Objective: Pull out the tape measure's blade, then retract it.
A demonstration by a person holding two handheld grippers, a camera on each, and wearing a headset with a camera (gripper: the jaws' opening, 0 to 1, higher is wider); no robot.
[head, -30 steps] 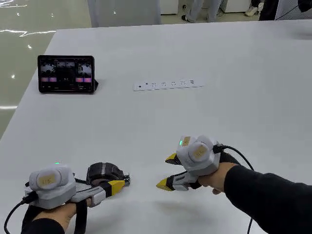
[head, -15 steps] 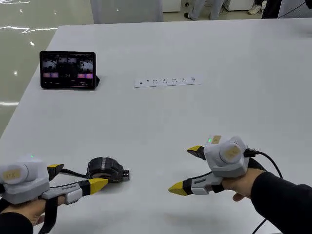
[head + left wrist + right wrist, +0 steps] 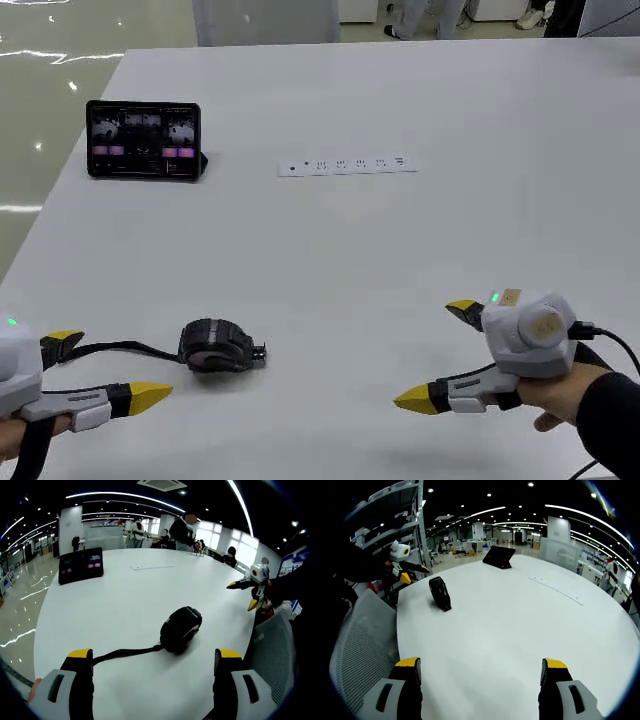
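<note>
Left claw (image 3: 105, 367): jaws apart, nothing between them. Held low at the near left corner of the counter (image 3: 400, 260). In its own view (image 3: 153, 655) both yellow tips frame the tape measure (image 3: 181, 627), which lies just ahead of them, not touched.

Right claw (image 3: 437, 355): jaws apart, empty, held over the near edge toward the right side, well apart from the tape measure. Its own view (image 3: 480, 663) looks across bare counter (image 3: 520, 620); the tape measure (image 3: 440, 593) sits far off to that view's left, with the left claw (image 3: 414, 574) beyond it.

Tape measure (image 3: 215, 347): black case, lying on the counter near the near edge, left of centre, between the two claws but much closer to the left one. Blade hook sits at the case mouth. A black strap (image 3: 110, 349) runs from the case toward the left claw; the strap (image 3: 125, 653) ends at one jaw, contact cannot be told.

Farther out: tablet (image 3: 143, 139) propped near the left edge, screen lit. White power strip (image 3: 345, 165) flat at mid-counter, toward the far edge.
</note>
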